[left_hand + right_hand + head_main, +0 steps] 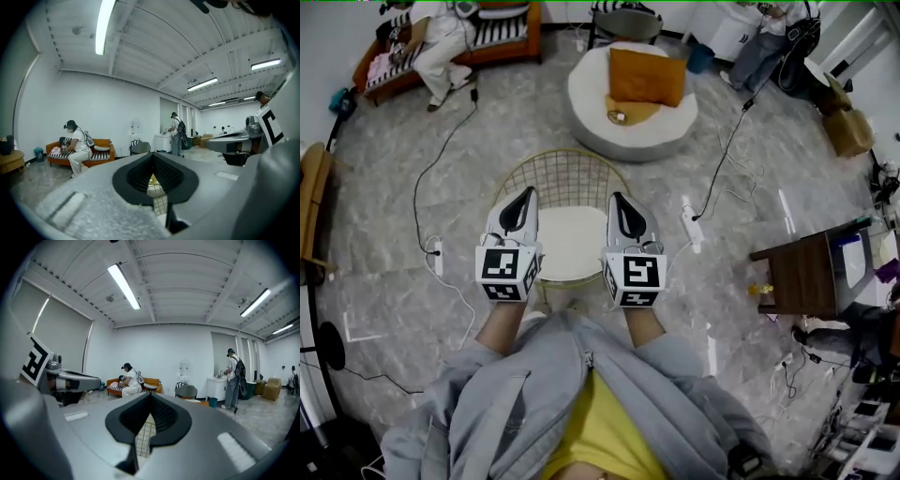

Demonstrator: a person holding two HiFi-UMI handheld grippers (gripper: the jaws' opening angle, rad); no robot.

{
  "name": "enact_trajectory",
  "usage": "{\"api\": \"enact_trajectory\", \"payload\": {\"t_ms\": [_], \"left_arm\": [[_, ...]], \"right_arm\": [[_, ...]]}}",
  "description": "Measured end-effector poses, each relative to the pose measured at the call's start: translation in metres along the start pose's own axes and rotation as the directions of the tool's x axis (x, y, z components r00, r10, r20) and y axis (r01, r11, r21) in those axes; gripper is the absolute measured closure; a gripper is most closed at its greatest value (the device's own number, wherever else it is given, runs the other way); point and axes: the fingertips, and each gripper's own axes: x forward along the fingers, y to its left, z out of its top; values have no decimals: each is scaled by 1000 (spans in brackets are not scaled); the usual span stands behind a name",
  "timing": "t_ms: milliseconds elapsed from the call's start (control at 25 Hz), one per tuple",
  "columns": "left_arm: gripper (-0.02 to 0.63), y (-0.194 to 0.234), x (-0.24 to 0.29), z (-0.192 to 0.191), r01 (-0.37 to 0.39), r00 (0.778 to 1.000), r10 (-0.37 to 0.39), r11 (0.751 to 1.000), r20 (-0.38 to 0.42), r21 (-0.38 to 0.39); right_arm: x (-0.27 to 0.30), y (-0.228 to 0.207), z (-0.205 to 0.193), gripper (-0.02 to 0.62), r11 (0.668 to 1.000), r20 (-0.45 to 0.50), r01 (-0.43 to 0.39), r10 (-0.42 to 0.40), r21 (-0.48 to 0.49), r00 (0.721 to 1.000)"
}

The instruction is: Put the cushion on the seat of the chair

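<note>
Left claw [527, 192] and right claw [618, 197], both pressed together empty, point level above chair [562, 174].

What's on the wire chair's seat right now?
A white cushion lies on the seat of the wire chair. The left gripper and right gripper, both shut and empty, hang in front of its side edges. How it sits at those edges cannot be seen.
</note>
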Motion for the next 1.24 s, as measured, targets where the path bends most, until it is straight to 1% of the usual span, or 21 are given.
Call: {"api": "enact_trajectory", "payload": {"t_ms": [120,240,520,680,760,1240], "left_arm": [[598,9,-28,18,7,1000,-7,1000,25,12],[598,13,-43,30,7,999,-8,1000,46,17],[598,23,-60,43,23,997,-24,1000,76,10],[598,22,-68,51,31,994,-35,999,103,38],[598,24,-70,53,37,993,-40,999,110,37],[598,40,-79,45,79,991,-81,997,106,28]], "right_arm": [[-14,28,30,595,1000,55,-1,2,-16,998],[-22,45,44,595,1000,81,-8,9,-7,997],[-26,70,51,597,1000,85,-17,18,-9,996],[-31,77,53,595,1000,98,-17,18,-11,995],[-31,80,55,595,1000,101,-12,14,-11,995],[-32,99,54,595,1000,105,10,-9,-8,994]]}}
